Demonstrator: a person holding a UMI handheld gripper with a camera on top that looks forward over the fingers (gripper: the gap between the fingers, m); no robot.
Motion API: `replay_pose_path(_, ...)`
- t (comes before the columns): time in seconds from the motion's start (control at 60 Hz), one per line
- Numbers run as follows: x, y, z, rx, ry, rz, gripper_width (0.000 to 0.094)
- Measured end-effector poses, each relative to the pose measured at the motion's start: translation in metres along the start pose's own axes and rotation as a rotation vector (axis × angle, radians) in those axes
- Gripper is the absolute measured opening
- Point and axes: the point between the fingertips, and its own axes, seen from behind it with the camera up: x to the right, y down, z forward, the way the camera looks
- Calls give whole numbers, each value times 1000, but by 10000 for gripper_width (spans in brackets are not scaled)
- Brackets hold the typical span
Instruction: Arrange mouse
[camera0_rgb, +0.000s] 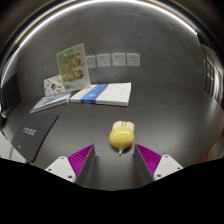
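A small yellow mouse (121, 136) lies on the dark grey table (150, 115), just ahead of my fingers and roughly centred between their tips. My gripper (115, 159) is open, with its two magenta pads (80, 158) spread wide on either side. The mouse rests on the table with a gap to each finger. A thin pale tail or cord shows at its near end.
A black laptop or pad (33, 136) lies ahead of the left finger. Beyond the mouse lies a white and blue book (103, 95), with magazines (50, 101) and an upright picture booklet (72, 66) beside it. A wall with sockets (111, 61) stands behind.
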Motion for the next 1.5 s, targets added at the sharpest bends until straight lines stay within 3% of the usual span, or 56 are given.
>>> replay_pose_path(0.25,22,-26,49,11,3,-35,770)
replay_pose_path(0.283,20,-27,53,8,4,-36,711)
replay_pose_path(0.333,17,-28,54,3,9,-27,536)
replay_pose_path(0.517,13,-31,52,17,-1,1,420)
replay_pose_path(0.65,15,-32,46,3,28,35,402)
replay_pose_path(0.783,-50,-85,2,137,10,-5,402)
replay_pose_path(0.883,-145,-129,-36,263,-21,-54,402)
replay_pose_path(0.983,-255,-151,-50,327,-90,24,401)
replay_pose_path(1.1,-361,-116,-26,275,-164,-17,400)
replay_pose_path(1.15,-383,-94,-10,202,-154,-40,400)
replay_pose_path(1.4,-387,-15,44,41,-42,-70,403)
replay_pose_path(1.417,-386,-9,46,31,-43,-71,408)
replay_pose_path(1.433,-386,-4,47,14,-43,-69,481)
replay_pose_path(1.45,-386,-8,48,33,-45,-58,442)
replay_pose_path(1.483,-386,-11,48,44,-45,-48,475)
replay_pose_path(1.5,-385,-9,49,35,-40,-49,535)
